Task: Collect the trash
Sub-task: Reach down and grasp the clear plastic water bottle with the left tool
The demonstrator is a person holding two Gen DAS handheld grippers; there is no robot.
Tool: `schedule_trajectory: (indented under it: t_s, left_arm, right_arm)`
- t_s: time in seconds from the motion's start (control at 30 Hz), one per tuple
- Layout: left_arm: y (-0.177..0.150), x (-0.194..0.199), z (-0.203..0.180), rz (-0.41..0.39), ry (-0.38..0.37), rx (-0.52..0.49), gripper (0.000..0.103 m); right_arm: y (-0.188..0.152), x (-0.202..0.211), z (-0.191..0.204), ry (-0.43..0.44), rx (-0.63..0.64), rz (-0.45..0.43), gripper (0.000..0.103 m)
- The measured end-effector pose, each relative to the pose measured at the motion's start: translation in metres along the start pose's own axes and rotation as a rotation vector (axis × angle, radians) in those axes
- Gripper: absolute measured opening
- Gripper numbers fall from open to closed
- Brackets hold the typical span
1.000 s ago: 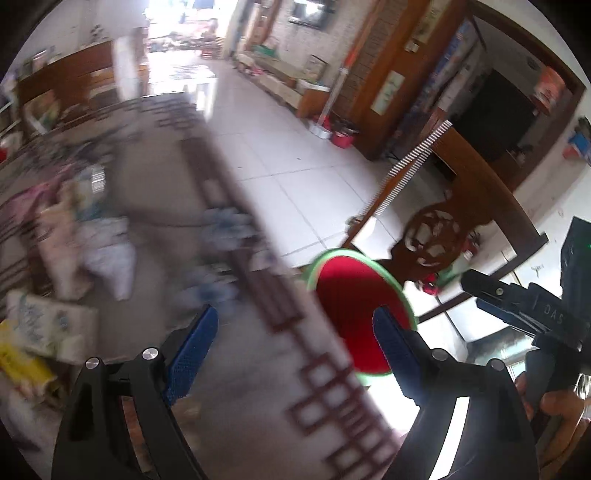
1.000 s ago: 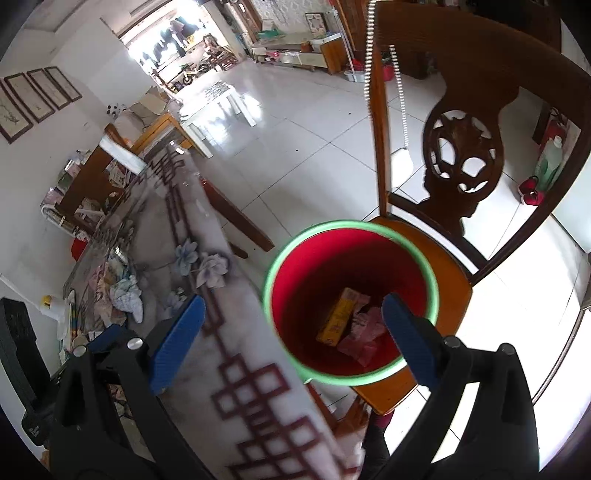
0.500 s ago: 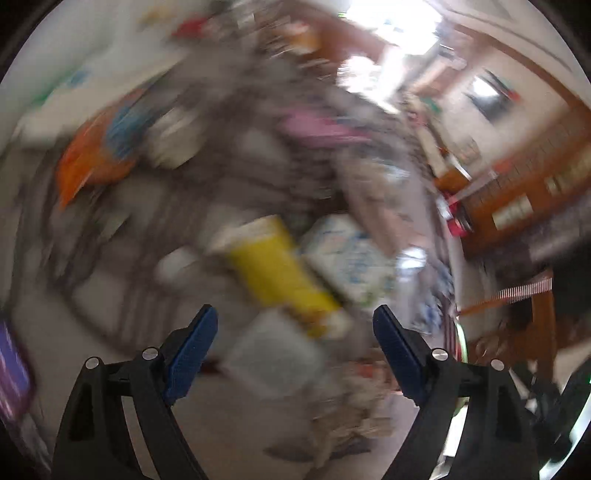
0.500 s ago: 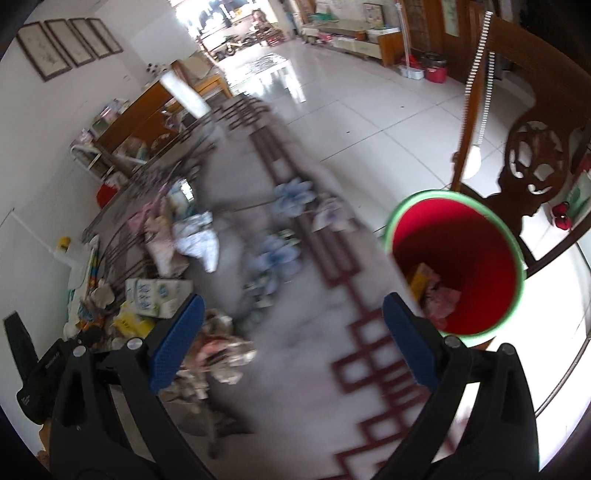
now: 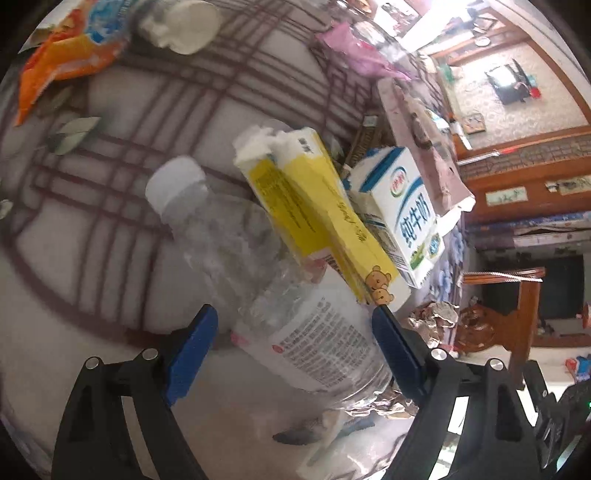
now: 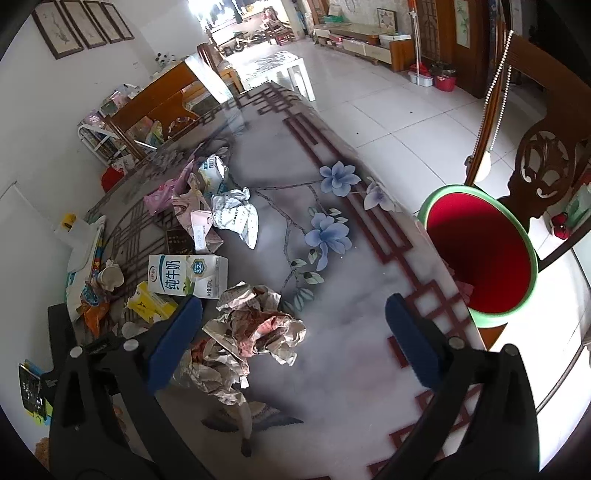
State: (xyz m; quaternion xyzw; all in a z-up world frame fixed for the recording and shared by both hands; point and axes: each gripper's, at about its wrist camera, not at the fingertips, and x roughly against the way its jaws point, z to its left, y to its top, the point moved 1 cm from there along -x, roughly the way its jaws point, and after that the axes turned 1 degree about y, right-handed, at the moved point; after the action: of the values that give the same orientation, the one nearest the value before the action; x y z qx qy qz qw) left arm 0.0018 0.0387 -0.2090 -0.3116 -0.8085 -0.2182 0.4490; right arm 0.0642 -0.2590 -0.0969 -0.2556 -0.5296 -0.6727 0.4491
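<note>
A clear plastic bottle (image 5: 258, 266) with a white cap lies on the patterned table (image 6: 351, 350). My left gripper (image 5: 291, 312) stands open astride its labelled end, with the pads apart from it. A yellow carton (image 5: 314, 210) leans across the bottle, and a white and blue milk carton (image 5: 402, 214) stands just behind. My right gripper (image 6: 293, 300) hangs open over the table with nothing between its fingers. A wad of crumpled paper (image 6: 255, 328) lies by its left finger. The red bin (image 6: 480, 251) with a green rim sits on a chair off the table's right edge.
An orange snack wrapper (image 5: 70, 44), a white crumpled lump (image 5: 181, 26) and a pink wrapper (image 5: 354, 48) lie farther back. More crumpled paper (image 6: 236, 216) sits mid-table. The carved wooden chair (image 6: 543, 158) rises behind the bin. Tiled floor lies beyond the table edge.
The left view swung from the bin and table edge to the trash pile, and the bottle now lies between its fingers. The right gripper moved from over the bin back over the table.
</note>
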Motion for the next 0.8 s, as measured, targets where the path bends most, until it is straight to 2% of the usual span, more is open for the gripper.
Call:
schedule_trajectory:
  t_s: [0.13, 0.3, 0.53, 0.6, 0.8]
  left_arm:
    - [0.001, -0.002, 0.001, 0.014, -0.034, -0.034, 0.076]
    - [0.013, -0.002, 0.010, 0.038, -0.030, -0.109, 0.075]
    - [0.036, 0.004, 0.002, 0.073, 0.093, -0.363, 0.075]
    - [0.045, 0.006, 0.002, 0.062, 0.133, -0.399, 0.076]
    - [0.060, 0.007, 0.007, 0.052, 0.128, -0.359, 0.078]
  right_arm:
    - [-0.001, 0.000, 0.003, -0.006, 0.001, 0.001, 0.098]
    - [-0.002, -0.007, 0.008, -0.010, 0.007, 0.019, 0.098]
    - [-0.003, -0.017, 0.010, -0.016, 0.006, 0.047, 0.098]
    - [-0.003, -0.019, 0.012, -0.015, 0.011, 0.053, 0.098]
    - [-0.005, -0.024, 0.013, -0.017, 0.016, 0.070, 0.098]
